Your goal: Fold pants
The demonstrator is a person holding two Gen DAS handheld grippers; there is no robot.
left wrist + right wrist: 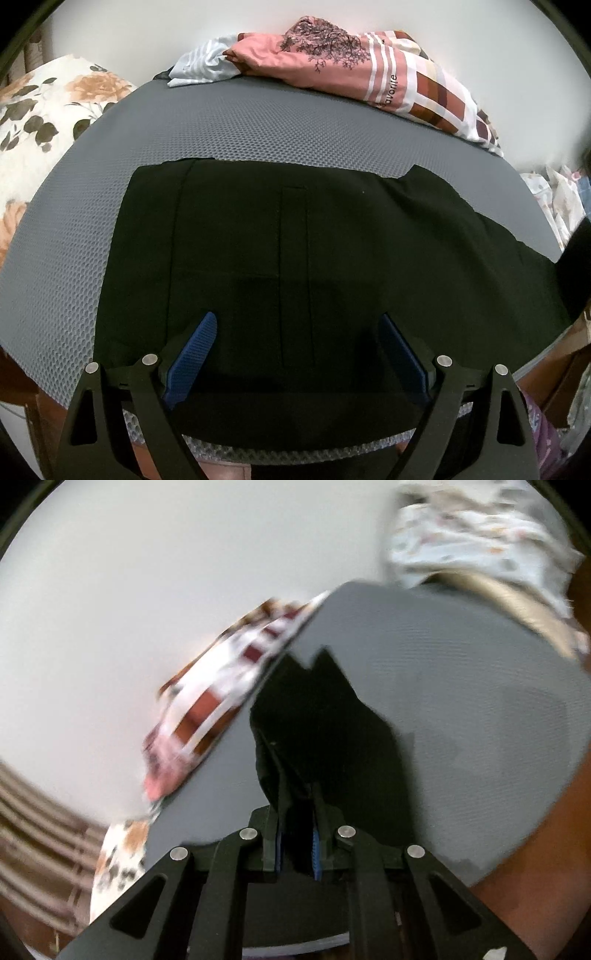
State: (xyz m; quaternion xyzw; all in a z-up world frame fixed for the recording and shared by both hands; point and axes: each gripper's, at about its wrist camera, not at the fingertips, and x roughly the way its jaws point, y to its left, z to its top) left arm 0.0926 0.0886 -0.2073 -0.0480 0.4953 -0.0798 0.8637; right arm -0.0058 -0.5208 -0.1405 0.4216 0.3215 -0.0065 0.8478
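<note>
Black pants [295, 243] lie spread across a grey mesh mat [258, 125], one end pinched and lifted by the right gripper [299, 845]

The dark fabric covers most of the mat's near half, with a seam and belt loop faintly visible at its middle. The right gripper's blue pads [316, 853] stand narrow, clamped on a raised fold of the pants in a blurred, tilted view. The left gripper [295, 350] hovers low over the near edge of the garment, jaws spread wide, nothing between them. Beyond the pants, a pink patterned cloth [354, 70] sits at the mat's far edge, a floral pillow [48, 118] to the left
</note>
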